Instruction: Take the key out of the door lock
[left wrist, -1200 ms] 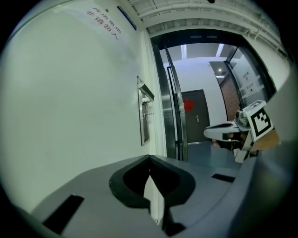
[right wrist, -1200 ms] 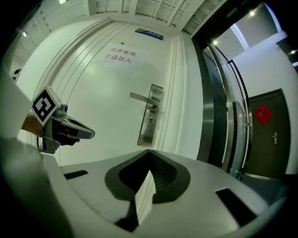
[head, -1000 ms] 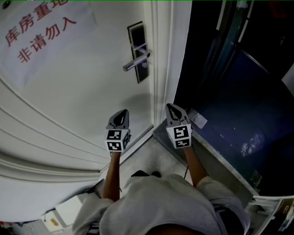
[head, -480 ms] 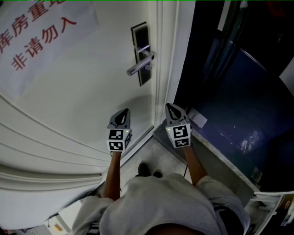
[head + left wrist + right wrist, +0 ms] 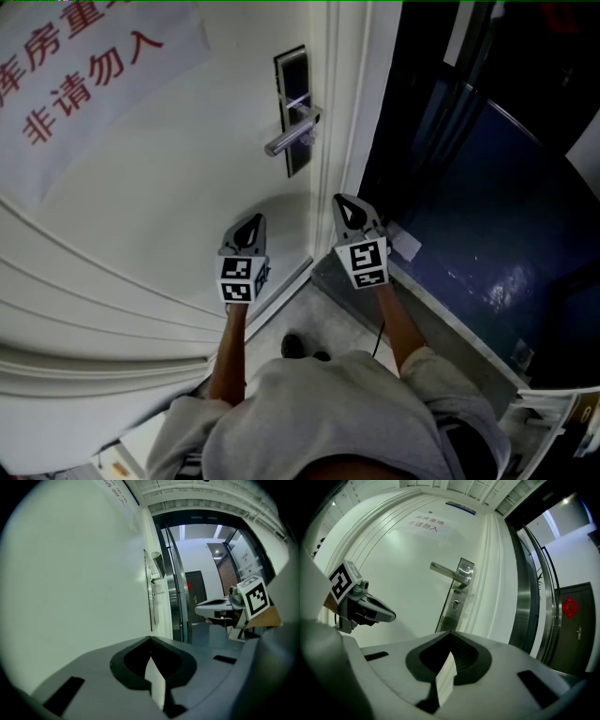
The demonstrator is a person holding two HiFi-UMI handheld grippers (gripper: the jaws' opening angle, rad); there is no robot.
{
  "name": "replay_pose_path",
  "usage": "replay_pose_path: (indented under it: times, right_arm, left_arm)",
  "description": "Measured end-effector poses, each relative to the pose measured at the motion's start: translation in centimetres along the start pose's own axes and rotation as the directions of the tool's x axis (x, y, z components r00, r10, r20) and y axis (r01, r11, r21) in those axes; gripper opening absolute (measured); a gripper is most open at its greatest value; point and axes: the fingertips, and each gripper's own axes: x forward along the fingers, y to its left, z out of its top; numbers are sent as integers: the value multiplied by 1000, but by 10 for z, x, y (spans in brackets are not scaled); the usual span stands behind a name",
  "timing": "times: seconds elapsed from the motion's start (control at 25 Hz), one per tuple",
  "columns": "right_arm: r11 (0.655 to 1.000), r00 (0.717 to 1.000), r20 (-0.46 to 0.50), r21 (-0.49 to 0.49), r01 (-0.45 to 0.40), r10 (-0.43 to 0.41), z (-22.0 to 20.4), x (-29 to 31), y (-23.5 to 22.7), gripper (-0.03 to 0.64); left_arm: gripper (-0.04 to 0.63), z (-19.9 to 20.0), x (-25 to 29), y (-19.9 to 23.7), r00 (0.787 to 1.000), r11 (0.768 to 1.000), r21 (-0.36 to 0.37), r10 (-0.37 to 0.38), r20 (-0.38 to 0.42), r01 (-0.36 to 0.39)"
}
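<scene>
Facing a white door, short of the lock, with both grippers closed on nothing

Looking down on a white panelled door [image 5: 169,187] next to a dark open doorway [image 5: 487,187] on the right; high on the door face, a paper sign [image 5: 84,66] in red characters; lower, side by side and well apart from the lock, the left gripper [image 5: 254,218] with jaws pressed tip to tip and empty, in front of the door face, and the right gripper [image 5: 339,198] likewise shut tight and empty, by the door's edge; near that edge, a dark lock plate [image 5: 295,108] with a silver lever handle [image 5: 291,139] jutting out; under the handle, in the round cylinder, the key [image 5: 454,603], tiny and only just made out in the right gripper view
</scene>
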Motion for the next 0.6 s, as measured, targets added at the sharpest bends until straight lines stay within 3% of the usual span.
replay_pose_path:
  times: [0.6]
  right_arm:
    - [970, 997, 59, -242, -34, 49, 55, 55, -8, 23]
  left_arm:
    - [18, 2, -1, 8, 1000, 1000, 7, -10, 3, 10]
